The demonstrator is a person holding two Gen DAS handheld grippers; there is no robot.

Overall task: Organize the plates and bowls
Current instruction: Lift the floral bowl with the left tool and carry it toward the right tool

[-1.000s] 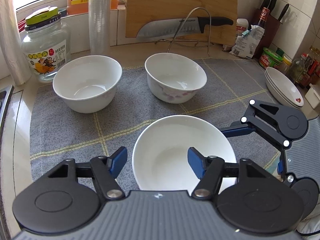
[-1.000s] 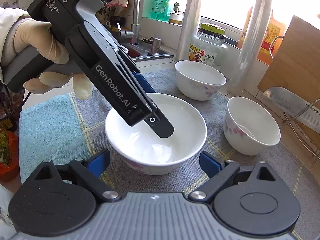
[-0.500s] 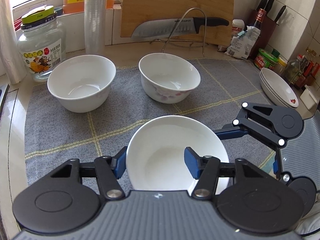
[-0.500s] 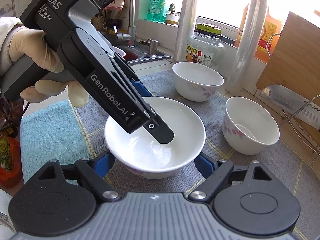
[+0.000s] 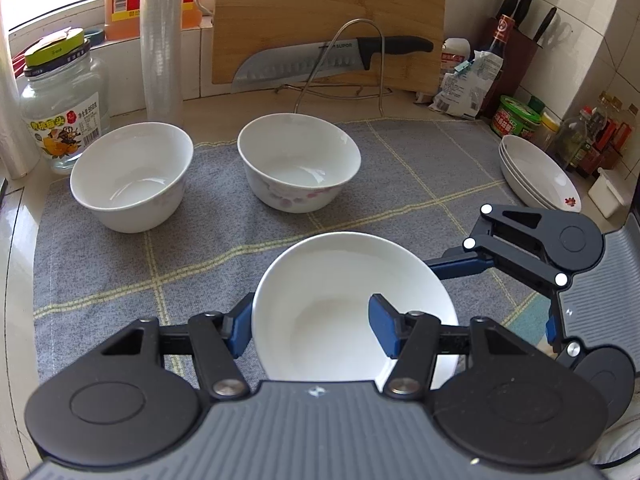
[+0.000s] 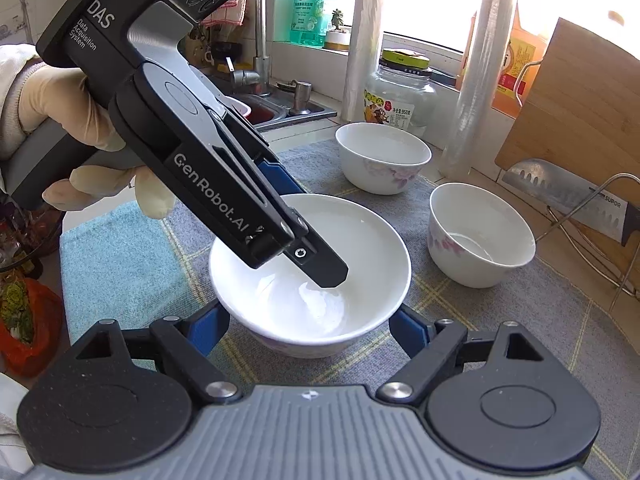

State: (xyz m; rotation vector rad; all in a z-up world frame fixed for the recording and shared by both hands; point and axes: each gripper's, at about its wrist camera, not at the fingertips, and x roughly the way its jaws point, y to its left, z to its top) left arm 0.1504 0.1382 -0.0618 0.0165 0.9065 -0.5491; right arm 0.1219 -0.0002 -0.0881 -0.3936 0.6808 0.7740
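Your left tongs (image 5: 312, 326) pinch the near bowl (image 5: 340, 300) by its wall, one pad inside, while your right tongs (image 6: 308, 332), just closed in, clasp its sides. Gripped from both sides, it looks ready to lift and stack into the two bowls (image 5: 130, 176) beyond.

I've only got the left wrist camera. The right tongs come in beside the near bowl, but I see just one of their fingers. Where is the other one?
Observer: The right tongs have just been closing with the near bowl between them. One pad sits against its outer wall on each side.
Operator: What do you see behind my left tongs?
Observer: A gloved hand is wrapped round their handle.
Operator: And past that hand?
Observer: A metal tap stands over a sink at the end of the counter.
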